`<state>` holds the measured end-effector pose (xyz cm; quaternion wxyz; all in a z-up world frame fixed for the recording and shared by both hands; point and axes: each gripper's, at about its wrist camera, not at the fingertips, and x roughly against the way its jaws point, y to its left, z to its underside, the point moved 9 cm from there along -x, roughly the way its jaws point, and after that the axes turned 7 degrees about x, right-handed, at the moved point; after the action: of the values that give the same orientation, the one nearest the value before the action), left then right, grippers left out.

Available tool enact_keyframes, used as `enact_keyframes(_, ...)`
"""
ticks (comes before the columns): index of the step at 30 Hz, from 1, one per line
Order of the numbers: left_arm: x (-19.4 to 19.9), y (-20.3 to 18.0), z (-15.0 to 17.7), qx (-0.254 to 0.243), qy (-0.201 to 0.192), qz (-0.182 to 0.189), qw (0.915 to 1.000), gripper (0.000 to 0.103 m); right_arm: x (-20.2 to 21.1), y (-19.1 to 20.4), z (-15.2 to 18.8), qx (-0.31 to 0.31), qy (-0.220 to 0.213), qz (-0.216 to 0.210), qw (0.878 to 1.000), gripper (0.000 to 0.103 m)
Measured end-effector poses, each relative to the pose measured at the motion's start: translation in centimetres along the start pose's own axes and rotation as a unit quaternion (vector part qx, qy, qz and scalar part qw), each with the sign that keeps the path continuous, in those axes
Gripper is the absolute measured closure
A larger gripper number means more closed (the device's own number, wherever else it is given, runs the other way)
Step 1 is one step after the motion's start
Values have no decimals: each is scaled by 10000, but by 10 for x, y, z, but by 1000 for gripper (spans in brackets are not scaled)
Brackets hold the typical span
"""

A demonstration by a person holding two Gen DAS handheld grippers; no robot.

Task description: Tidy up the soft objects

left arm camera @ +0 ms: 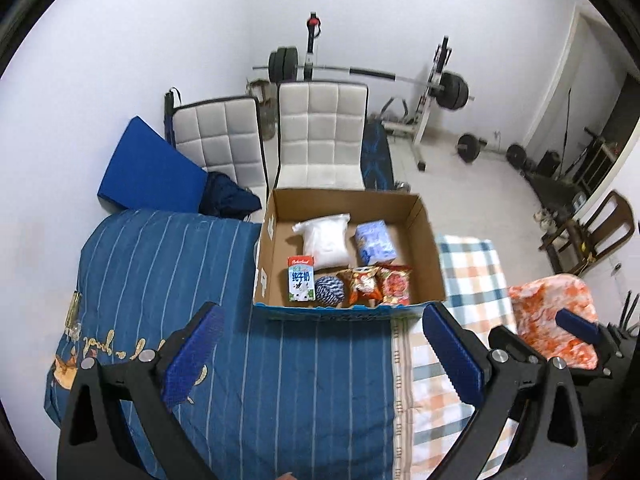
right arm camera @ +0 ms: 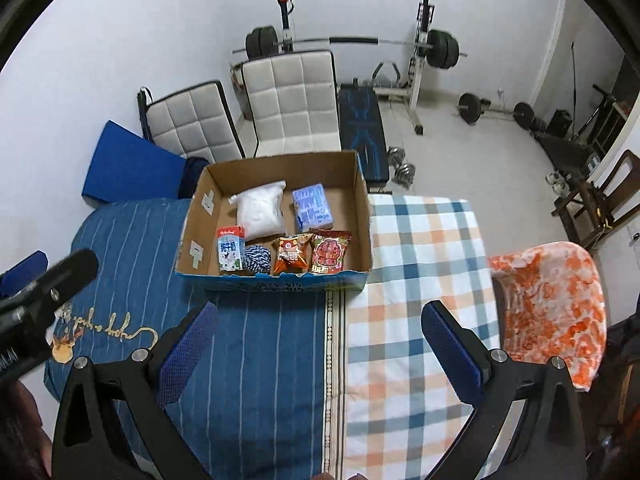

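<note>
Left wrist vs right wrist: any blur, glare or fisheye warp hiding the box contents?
Left wrist: contents of the cardboard box readable, milk carton print slightly soft; barbell bowed by fisheye. Right wrist: snack packets sharp, no glare; the left gripper intrudes blurred at the left edge.

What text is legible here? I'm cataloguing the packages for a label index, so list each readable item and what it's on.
"纯牛奶": milk carton; its red top band script is too blurred.
Orange snack bag: print unreadable.
Red snack bag: print unreadable.
Blue tissue pack: pattern only, illegible.
Blue striped bedding: gold cursive embroidery, seen upside down, not legible.
</note>
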<state>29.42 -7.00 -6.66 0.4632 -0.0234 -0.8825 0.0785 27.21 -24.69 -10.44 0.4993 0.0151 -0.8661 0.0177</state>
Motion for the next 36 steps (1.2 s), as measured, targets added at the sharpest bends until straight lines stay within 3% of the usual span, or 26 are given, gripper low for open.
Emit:
enact_keyframes(3,21,3,1,100,-105,82,9999,1,28,2,5,66,-129,31,9999,0)
enact_keyframes(7,43,5,2,7,-250,-95,9996,1,58,11,13,231,-158,-75,9996,0)
enact_keyframes(14,69,6,6,-49,-402,-164,9990,1,77,12,19,290,-172,-41,9994,0)
enact_keyframes(26,56,0,0,-133,-512,-345,9980,0,85,-9,-20,119,-652,373,9971,0)
enact_keyframes(36,56,-1,0,-117,-594,-399,9974,0,87,-17,-29,72,-692,417,9967,0)
